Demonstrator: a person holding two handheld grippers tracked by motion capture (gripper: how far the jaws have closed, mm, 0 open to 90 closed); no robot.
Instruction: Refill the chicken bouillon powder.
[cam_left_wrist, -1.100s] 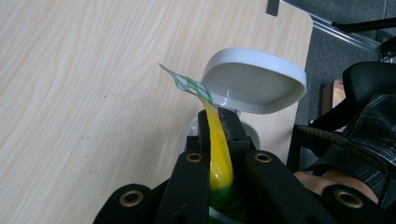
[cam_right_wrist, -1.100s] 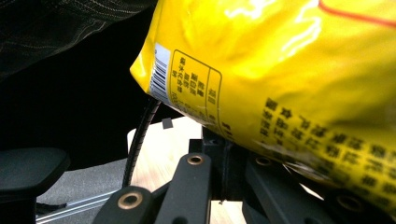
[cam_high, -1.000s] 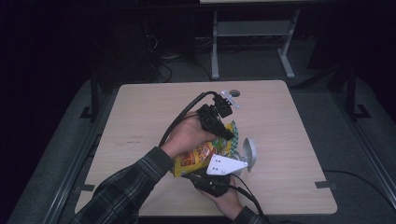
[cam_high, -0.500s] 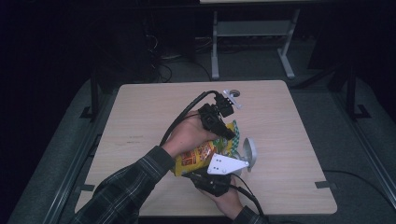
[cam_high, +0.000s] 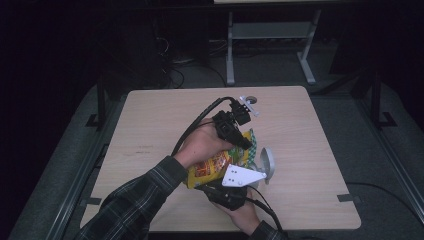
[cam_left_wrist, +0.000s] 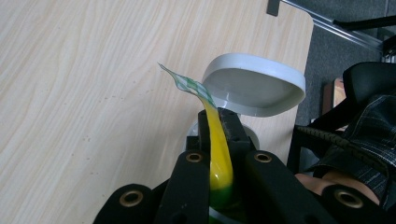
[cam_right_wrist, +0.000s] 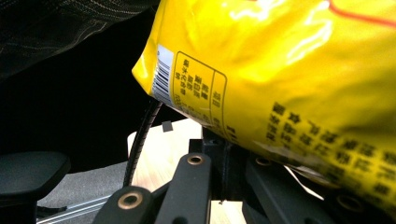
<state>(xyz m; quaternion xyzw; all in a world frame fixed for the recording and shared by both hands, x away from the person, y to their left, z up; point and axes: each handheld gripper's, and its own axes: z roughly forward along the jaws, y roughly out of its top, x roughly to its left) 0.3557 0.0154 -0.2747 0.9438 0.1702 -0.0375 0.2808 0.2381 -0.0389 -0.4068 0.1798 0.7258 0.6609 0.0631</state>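
Jaws of both grippers clamp the yellow snack bag (cam_high: 216, 165) above the table (cam_high: 150, 130), hands angled inward.

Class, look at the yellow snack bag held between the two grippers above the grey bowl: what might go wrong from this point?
1. The left gripper pinches only the thin edge of the snack bag; that edge may slip out or tear.
2. The grey bowl looks tipped on its side near the table edge, so contents poured out might miss it.
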